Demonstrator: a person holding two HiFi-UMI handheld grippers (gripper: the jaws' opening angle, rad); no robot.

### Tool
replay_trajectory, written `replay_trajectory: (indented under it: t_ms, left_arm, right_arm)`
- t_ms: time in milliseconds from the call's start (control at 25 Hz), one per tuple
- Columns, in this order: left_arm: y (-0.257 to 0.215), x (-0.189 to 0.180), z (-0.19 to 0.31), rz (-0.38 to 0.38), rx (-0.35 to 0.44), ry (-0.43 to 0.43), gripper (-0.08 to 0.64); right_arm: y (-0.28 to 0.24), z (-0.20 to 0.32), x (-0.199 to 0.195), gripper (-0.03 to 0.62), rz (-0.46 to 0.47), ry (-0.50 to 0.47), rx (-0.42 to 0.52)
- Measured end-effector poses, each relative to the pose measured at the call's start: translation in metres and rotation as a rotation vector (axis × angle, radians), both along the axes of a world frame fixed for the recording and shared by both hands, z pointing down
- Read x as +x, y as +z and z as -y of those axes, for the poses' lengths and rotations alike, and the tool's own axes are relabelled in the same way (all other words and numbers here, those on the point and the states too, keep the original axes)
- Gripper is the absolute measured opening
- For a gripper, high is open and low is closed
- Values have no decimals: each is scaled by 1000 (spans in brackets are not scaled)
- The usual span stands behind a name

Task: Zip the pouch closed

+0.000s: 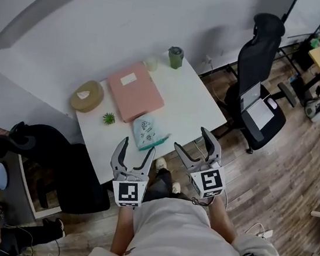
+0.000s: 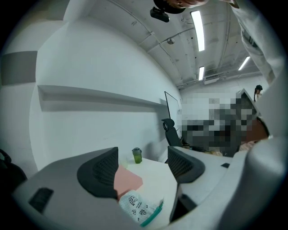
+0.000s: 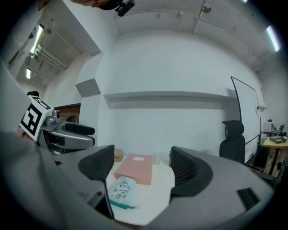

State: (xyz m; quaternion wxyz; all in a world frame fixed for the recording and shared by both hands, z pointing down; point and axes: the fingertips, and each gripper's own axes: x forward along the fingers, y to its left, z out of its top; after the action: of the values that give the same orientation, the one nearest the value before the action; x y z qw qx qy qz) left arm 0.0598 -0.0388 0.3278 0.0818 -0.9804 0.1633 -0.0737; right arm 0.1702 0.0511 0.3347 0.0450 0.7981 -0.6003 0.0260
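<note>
A pale patterned pouch (image 1: 148, 131) with a teal zipper edge lies near the front edge of the white table (image 1: 192, 108). The pouch (image 2: 140, 207) shows low between the jaws in the left gripper view, and the same pouch (image 3: 120, 191) sits low left in the right gripper view. My left gripper (image 1: 134, 154) hangs open in the air just short of the table's front edge, below the pouch. My right gripper (image 1: 198, 146) is open too, off the table's front right edge. Neither touches the pouch.
A pink box (image 1: 134, 90) lies behind the pouch. A round tan object (image 1: 87, 96), a small green plant (image 1: 109, 118), a green cup (image 1: 175, 57) and a clear cup (image 1: 151, 63) stand on the table. A black office chair (image 1: 260, 79) is at the right, a dark seat (image 1: 50, 150) at the left.
</note>
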Motion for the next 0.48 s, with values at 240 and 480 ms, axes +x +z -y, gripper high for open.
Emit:
replay_trajectory:
  t_ms: [240, 480]
  left_arm:
    - [11, 28, 26, 10, -22, 4, 337]
    - [19, 57, 63, 10, -46, 15, 337]
  right_arm:
    - [10, 24, 25, 396, 7, -3, -35]
    - [19, 60, 51, 396, -2, -9, -73]
